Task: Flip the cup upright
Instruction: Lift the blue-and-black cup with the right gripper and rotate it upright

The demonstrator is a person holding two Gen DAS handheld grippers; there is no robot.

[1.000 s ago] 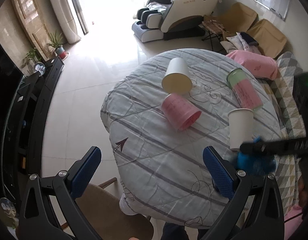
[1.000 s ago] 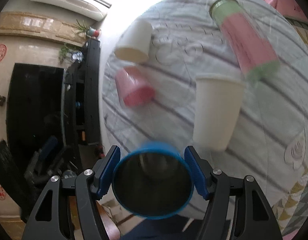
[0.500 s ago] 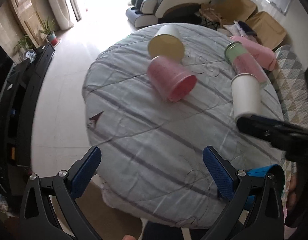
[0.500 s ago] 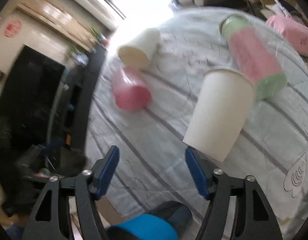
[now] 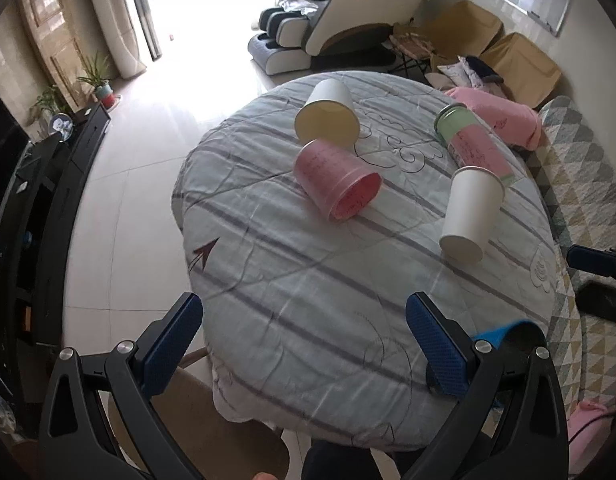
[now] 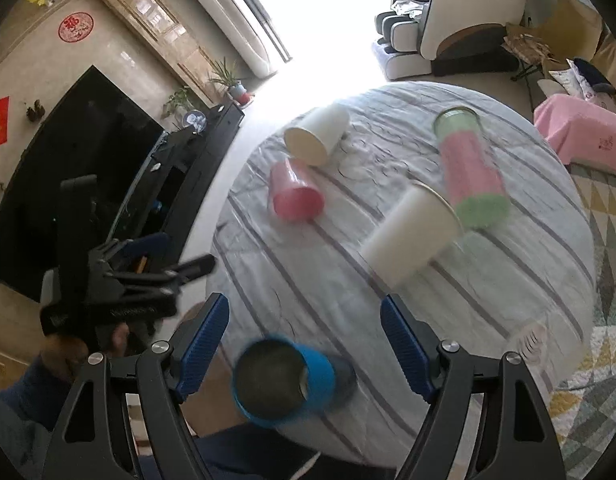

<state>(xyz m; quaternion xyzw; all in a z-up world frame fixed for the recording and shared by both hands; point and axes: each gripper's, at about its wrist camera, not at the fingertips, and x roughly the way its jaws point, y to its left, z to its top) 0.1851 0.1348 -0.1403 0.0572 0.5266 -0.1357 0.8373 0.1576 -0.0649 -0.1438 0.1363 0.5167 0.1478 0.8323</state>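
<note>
Left wrist view: the left gripper (image 5: 304, 338) hangs with jaws wide apart, holding nothing. The blue cup (image 5: 507, 334) peeks out behind its right finger at the counter (image 5: 308, 280) edge.

Right wrist view: the blue cup (image 6: 284, 380) stands upright, mouth up, interior dark, between the spread, empty jaws of the right gripper (image 6: 304, 342).

We see the blue cup (image 6: 284, 380) standing upright at the near edge of the round table, its dark open mouth facing up; in the left view only its rim (image 5: 507, 330) shows.
</note>
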